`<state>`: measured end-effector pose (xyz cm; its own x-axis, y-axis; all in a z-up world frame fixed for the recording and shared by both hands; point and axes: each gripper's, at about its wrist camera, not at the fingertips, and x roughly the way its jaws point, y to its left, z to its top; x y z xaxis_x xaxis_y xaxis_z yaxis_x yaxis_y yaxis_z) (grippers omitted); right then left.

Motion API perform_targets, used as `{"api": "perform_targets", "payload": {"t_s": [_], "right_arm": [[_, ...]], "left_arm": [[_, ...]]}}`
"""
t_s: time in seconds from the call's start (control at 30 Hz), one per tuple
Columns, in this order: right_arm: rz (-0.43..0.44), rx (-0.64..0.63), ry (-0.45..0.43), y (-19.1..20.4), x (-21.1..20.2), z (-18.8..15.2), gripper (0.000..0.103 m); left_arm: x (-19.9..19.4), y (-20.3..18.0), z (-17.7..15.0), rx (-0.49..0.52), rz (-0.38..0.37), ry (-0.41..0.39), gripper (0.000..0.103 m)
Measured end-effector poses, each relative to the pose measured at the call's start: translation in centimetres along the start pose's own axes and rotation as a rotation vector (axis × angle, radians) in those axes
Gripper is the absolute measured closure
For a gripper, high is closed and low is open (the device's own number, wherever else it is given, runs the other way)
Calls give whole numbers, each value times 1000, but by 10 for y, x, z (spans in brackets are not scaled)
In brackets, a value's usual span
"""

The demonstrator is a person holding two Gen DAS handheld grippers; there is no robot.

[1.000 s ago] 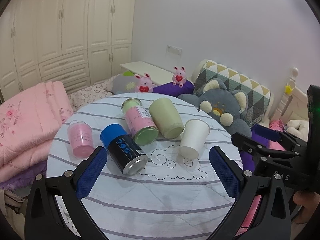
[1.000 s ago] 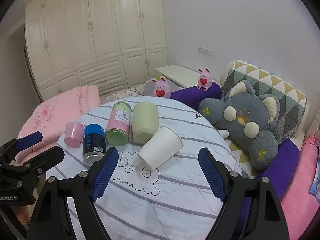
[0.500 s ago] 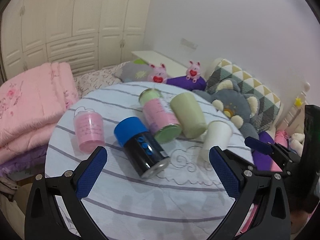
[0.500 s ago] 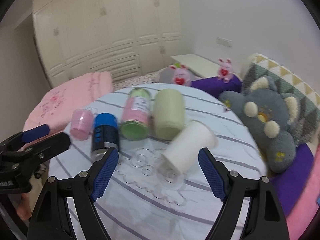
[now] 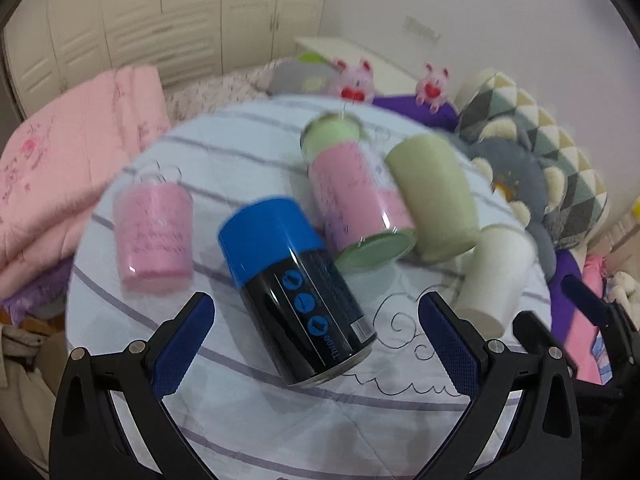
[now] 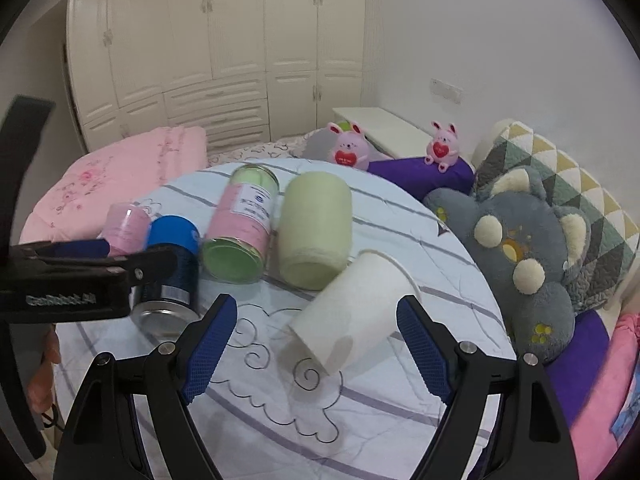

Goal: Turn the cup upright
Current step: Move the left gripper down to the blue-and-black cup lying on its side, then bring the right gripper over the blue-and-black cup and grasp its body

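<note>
Several cups and cans lie on their sides on a round table with a striped cloth (image 5: 280, 432). A black can with a blue cap (image 5: 296, 292) lies between the fingers of my open left gripper (image 5: 316, 332), a little beyond the tips. A white paper cup (image 6: 352, 312) lies between the fingers of my open right gripper (image 6: 316, 332); it also shows in the left wrist view (image 5: 496, 276). A pale green cup (image 6: 314, 230), a pink and green jar (image 6: 240, 228) and a small pink cup (image 5: 154, 234) lie behind.
A grey plush bear (image 6: 520, 264) and a patterned pillow (image 6: 560, 172) sit right of the table. A pink quilt (image 6: 112, 180) lies to the left. Two pink bunny toys (image 6: 350, 150) stand behind. The left gripper's body (image 6: 80, 280) shows in the right wrist view.
Both grippers have moved forward and down towards the table. The black can now sits between the left fingers and the white cup between the right fingers. Both stay open.
</note>
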<state>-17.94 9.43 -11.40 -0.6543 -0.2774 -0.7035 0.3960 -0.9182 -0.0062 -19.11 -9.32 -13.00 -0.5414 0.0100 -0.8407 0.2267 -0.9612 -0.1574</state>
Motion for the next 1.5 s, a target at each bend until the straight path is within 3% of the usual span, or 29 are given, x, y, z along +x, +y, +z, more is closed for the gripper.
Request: {"api": "perform_targets", "payload": {"t_s": [0.17,0.23,0.33,0.37,0.67,0.8,1.2,1.33,1.43,1.5], "right_arm": [[8,7,17,-7,11,1,20],[16,11,16,-8,13,2,20],[25,21,14,-12,14,1,20],[28,25,14,-13,15,1,20],[37,45,21,-17,14,-1,20],[31,43,23,-16,10,-4,20],[5,87,64,-18,-11,-27,20],[19,106,82,-18,-14,-34,20],[42,127,113,-18,-11,-37,20],[60,150,126,-19,-10,-39,20]], "left_arm": [[27,6,-3,-64,-4,86,0],[31,7,-3,-74,-3,85,1],[37,11,-3,-86,6,101,22],[39,11,-3,-85,6,109,22],[29,6,-10,-32,-13,120,23],[15,-3,-19,38,-18,115,24],[-16,-38,-60,218,-121,81,28],[-16,-37,-66,244,-164,55,34],[-14,-39,-67,241,-169,51,31],[-15,-37,-67,249,-151,54,22]]}}
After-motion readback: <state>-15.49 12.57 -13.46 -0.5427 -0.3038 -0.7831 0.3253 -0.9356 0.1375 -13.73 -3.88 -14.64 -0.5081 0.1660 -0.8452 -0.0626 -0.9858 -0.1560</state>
